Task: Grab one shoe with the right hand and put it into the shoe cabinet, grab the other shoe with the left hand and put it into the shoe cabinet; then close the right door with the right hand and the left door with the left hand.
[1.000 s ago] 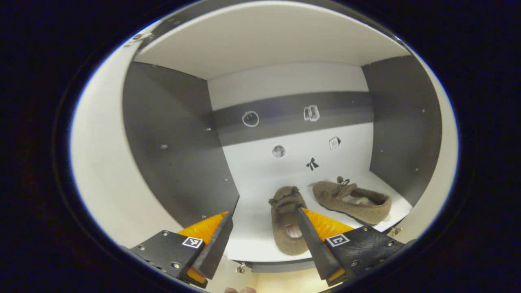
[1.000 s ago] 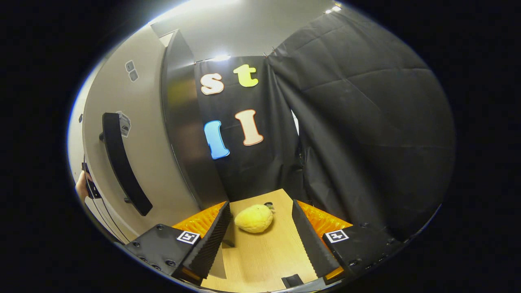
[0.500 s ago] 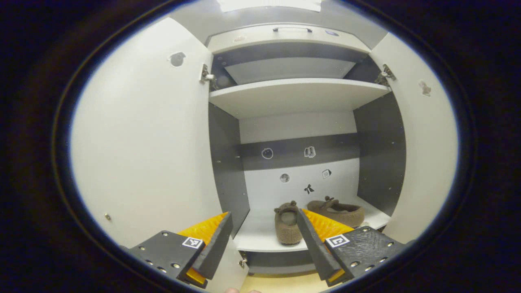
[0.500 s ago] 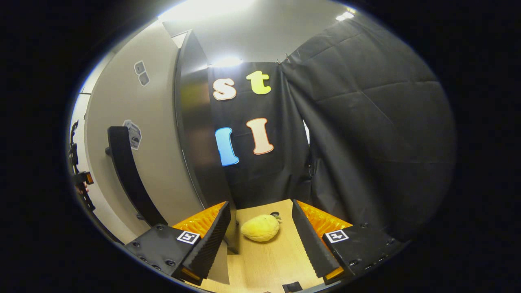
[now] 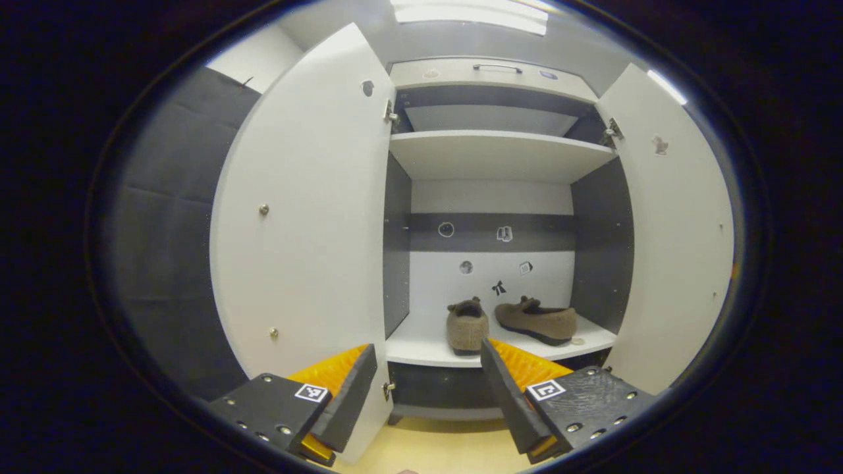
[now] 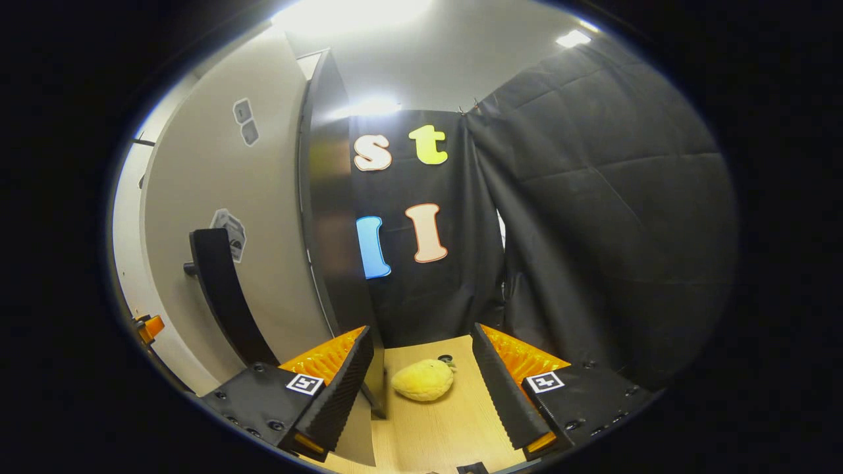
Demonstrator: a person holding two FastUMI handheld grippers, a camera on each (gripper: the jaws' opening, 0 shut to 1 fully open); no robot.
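Both shoes shelved, doors open

In the left gripper view, the shoe cabinet (image 5: 494, 155) stands with left door (image 5: 309, 217) and right door (image 5: 672, 237) swung wide. One shoe (image 5: 467, 325) sits near the lower shelf's front edge; the other shoe (image 5: 537, 320) lies just beside it, toward the right wall. The left gripper (image 5: 427, 388) hangs with fingers apart, holding nothing. The right gripper (image 6: 423, 388), fingers likewise apart and empty, faces a yellow plush toy (image 6: 423, 380) on the floor beside a door's handle (image 6: 224, 303).

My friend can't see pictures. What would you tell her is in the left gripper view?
Two brown shoes sit on the bottom shelf of a shoe cabinet with both doors open. The open, empty left gripper points at them from outside.
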